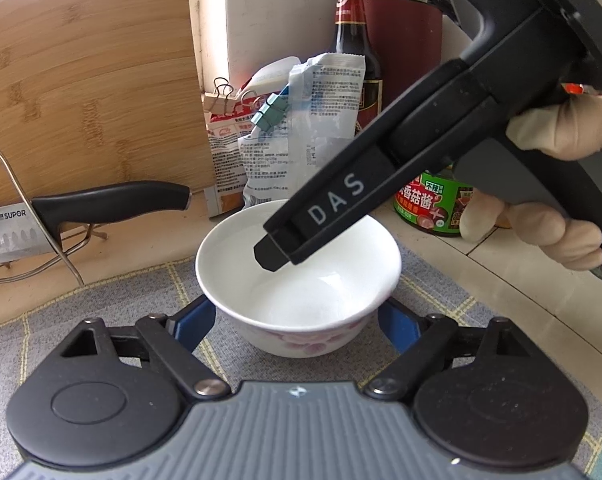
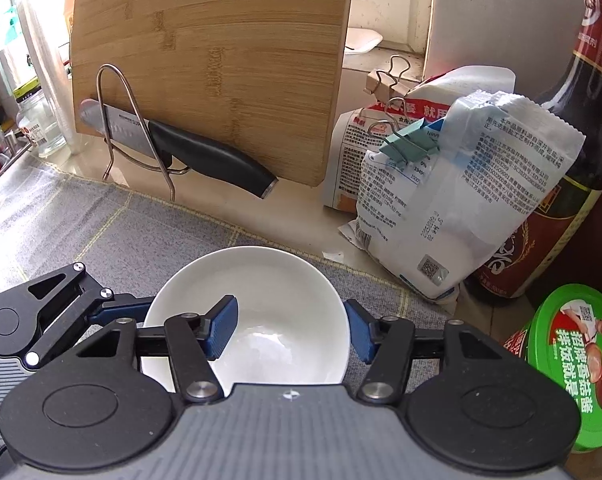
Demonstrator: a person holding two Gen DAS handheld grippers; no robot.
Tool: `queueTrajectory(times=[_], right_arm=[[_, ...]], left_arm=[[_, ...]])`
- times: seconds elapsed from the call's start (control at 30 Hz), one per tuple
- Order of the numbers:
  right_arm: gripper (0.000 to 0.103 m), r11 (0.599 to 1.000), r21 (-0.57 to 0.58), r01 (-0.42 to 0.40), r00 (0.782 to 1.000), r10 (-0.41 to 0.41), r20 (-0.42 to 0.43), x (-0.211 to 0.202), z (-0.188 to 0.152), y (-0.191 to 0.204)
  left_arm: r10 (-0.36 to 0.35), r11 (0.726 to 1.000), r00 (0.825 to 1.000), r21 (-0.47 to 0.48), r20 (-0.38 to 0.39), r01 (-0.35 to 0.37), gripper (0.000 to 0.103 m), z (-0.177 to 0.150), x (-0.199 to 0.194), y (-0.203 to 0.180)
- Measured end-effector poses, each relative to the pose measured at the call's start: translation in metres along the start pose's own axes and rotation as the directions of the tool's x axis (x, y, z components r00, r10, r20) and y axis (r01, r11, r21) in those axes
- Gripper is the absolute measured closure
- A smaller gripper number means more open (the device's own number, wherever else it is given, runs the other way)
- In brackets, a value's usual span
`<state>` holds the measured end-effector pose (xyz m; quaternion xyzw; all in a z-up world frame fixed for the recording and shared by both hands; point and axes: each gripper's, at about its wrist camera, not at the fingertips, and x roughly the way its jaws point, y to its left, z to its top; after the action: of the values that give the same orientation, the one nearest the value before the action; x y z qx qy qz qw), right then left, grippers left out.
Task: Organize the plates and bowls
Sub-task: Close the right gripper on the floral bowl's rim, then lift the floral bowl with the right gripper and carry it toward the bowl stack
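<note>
A white bowl (image 1: 301, 292) with a pink flower pattern stands upright on a grey checked mat (image 1: 101, 300). My left gripper (image 1: 297, 320) flanks its lower body, one blue pad close against each side; I cannot tell whether they press. My right gripper (image 2: 291, 328) comes down over the same bowl (image 2: 269, 280). Its left pad hangs inside the bowl, away from the wall. Its right pad is outside, at the rim. The left wrist view shows a black finger (image 1: 341, 196) of that gripper reaching into the bowl, held by a gloved hand (image 1: 561, 132).
A knife (image 2: 205, 152) lies in a wire rack in front of an upright bamboo cutting board (image 2: 205, 60) behind the mat. Clipped bags (image 2: 453, 184), a dark sauce bottle (image 2: 573, 168) and a green-lidded jar (image 2: 573, 360) crowd the right side.
</note>
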<state>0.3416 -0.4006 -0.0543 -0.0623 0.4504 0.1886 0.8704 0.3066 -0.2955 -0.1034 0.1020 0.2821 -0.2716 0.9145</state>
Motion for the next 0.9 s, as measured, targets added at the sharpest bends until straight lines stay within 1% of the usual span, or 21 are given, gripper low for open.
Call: queueTrajectory(times=[0.1, 0.27, 0.53, 0.9], right_arm=[[0.041, 1.000, 0.000, 0.002, 1.000, -0.002, -0.016, 0.002, -0.001, 0.000], [0.043, 1.000, 0.014, -0.005, 1.000, 0.005, -0.013, 0.001, -0.002, -0.002], [0.044, 1.000, 0.007, -0.007, 1.000, 0.007, -0.004, -0.005, -0.004, 0.002], [0.043, 0.999, 0.006, -0.045, 0.999, 0.044, 0.026, -0.031, -0.008, 0.021]], left_arm=[[-0.004, 1.000, 1.000, 0.000, -0.002, 0.004, 0.015, 0.001, 0.001, 0.001], [-0.006, 1.000, 1.000, 0.002, -0.017, 0.006, 0.015, 0.002, 0.002, 0.001], [-0.003, 1.000, 0.999, 0.011, -0.048, 0.003, 0.015, 0.004, -0.002, 0.001], [0.003, 1.000, 0.995, 0.022, -0.096, -0.001, 0.015, 0.009, -0.035, 0.000]])
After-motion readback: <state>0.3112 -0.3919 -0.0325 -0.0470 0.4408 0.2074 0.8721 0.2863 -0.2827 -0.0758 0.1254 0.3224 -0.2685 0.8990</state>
